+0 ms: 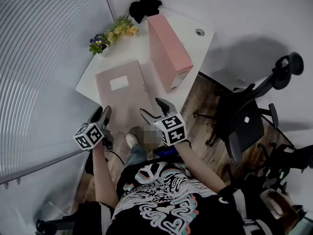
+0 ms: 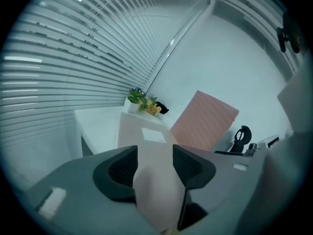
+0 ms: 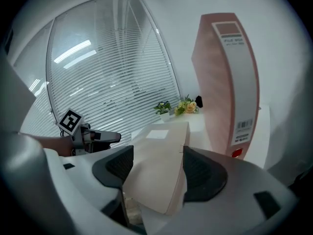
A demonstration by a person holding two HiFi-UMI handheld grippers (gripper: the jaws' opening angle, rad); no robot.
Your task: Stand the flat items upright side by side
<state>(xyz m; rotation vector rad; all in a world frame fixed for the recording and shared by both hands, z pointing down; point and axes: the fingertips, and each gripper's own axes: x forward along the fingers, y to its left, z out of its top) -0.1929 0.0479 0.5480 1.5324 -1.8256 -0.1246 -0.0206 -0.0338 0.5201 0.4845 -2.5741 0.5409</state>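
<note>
A flat beige box file (image 1: 122, 89) with a white label lies on the white table (image 1: 190, 26), its near end over the table's front edge. A pink file (image 1: 168, 50) stands upright to its right. My left gripper (image 1: 101, 113) is open at the flat file's near left corner. In the left gripper view the file (image 2: 146, 146) shows between the parted jaws of the left gripper (image 2: 155, 153). My right gripper (image 1: 155, 109) is open at the near right corner. The file's corner (image 3: 159, 170) sits between the jaws of the right gripper (image 3: 157, 155), and the upright file (image 3: 225, 77) rises beyond.
A pot of yellow and purple flowers (image 1: 111, 34) and a black object (image 1: 144, 6) sit at the table's far end. Window blinds (image 1: 44, 58) run along the left. Black office chairs (image 1: 249, 116) stand on the wooden floor to the right. The person's legs are below the table edge.
</note>
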